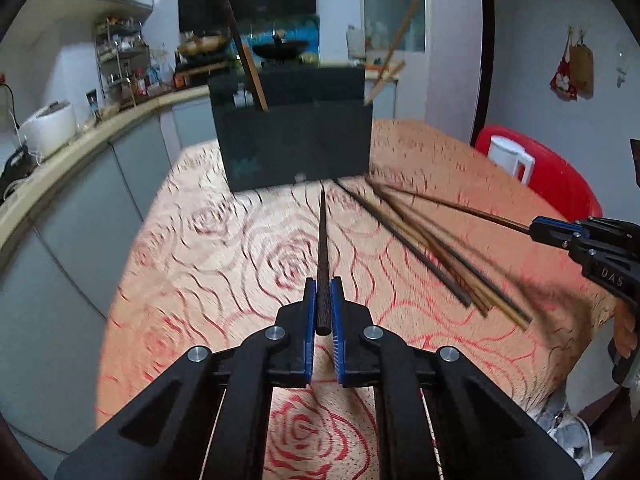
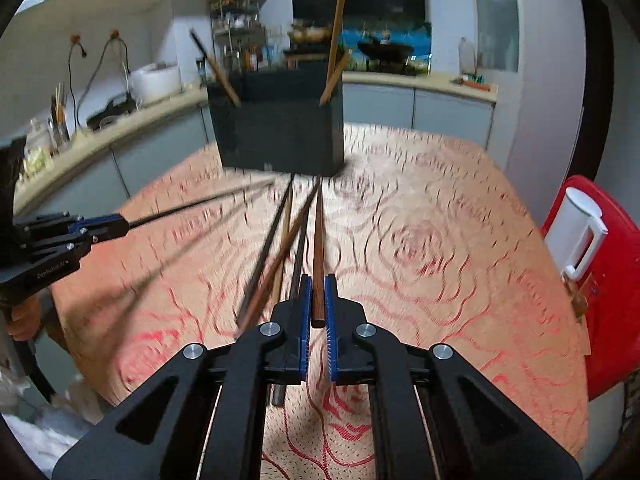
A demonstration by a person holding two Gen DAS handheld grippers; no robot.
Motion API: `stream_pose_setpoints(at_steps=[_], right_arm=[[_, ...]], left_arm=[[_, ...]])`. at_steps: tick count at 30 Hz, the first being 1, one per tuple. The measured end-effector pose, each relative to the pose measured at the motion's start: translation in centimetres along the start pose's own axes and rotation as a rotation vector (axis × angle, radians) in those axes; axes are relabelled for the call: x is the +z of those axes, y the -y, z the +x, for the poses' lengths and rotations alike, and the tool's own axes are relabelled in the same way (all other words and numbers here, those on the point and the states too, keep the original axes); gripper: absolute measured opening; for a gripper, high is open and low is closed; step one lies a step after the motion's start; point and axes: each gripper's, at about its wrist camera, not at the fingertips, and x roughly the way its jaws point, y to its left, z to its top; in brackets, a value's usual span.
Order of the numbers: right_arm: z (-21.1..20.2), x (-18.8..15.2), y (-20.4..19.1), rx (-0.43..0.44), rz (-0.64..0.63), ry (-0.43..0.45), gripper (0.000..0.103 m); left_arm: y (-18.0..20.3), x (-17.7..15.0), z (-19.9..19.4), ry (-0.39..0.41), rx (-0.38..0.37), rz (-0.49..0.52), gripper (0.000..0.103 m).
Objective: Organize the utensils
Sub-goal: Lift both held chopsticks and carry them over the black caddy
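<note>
My left gripper (image 1: 323,292) is shut on a dark chopstick (image 1: 322,248) that points toward the dark utensil box (image 1: 296,140) at the table's far side. My right gripper (image 2: 318,292) is shut on a brown chopstick (image 2: 318,240), also pointing at the box (image 2: 280,132). Several loose chopsticks (image 1: 432,248) lie on the rose-patterned tablecloth (image 1: 224,248) between the grippers; they also show in the right wrist view (image 2: 276,256). The box holds a chopstick on its left (image 1: 248,64) and others on its right (image 1: 390,56).
A red chair (image 1: 560,176) with a white jug (image 1: 512,158) stands right of the table. A kitchen counter (image 1: 80,140) with a rice cooker (image 1: 48,124) curves along the left and back. The left gripper appears at the left edge of the right wrist view (image 2: 104,226).
</note>
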Motion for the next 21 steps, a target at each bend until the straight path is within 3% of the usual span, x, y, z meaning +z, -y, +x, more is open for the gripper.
stream_pose_setpoints(at_steps=[14, 21], right_arm=[[-4.5, 9.6, 1.4, 0.044, 0.016, 0.219, 0.007], [-3.8, 13.2, 1.2, 0.056, 0.014, 0.22, 0.007]], left_arm=[[-3.0, 6.4, -4.8, 0.155, 0.041, 0.027, 0.007], [-5.3, 9.2, -4.0, 0.154, 0.013, -0.014, 0.007]])
